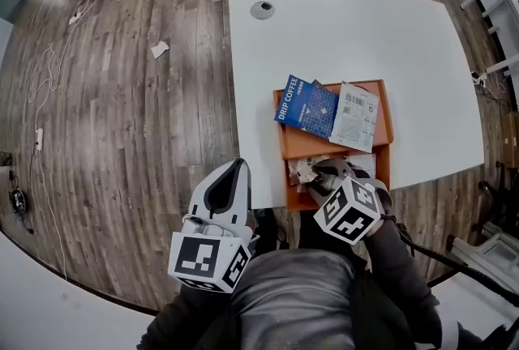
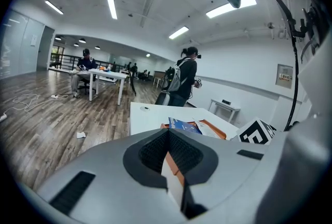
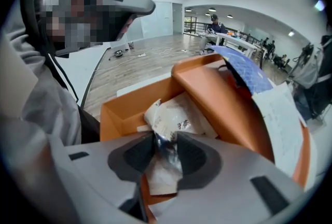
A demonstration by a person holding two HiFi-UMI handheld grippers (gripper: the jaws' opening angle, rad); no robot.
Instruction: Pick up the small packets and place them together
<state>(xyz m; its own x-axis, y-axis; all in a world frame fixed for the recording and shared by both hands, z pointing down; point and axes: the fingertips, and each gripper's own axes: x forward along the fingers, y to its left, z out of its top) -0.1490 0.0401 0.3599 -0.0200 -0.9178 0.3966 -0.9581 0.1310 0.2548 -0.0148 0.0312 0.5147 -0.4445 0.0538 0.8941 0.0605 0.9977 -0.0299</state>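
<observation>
The right gripper (image 1: 324, 175) points steeply down into the orange box (image 1: 289, 188) at the bench's (image 1: 349, 32) near edge, fingers clenched on the crumpled end of a small packet (image 3: 174, 116) that runs away toward the box's far wall. The left gripper (image 1: 233, 172), fingers closed on nothing, hangs off the bench's left edge, farther away. Only the right gripper view shows the pinch; in the head view the marker cube (image 1: 350, 211) partly covers it.

CLEARANCE | we find the surface (image 1: 349, 32) bare beyond the orange box (image 1: 302, 147) | blue carton (image 1: 306, 105) and white pack (image 1: 355, 117) cover its lid | box walls and loose packets (image 3: 174, 119) hem the right gripper (image 1: 323, 175)
</observation>
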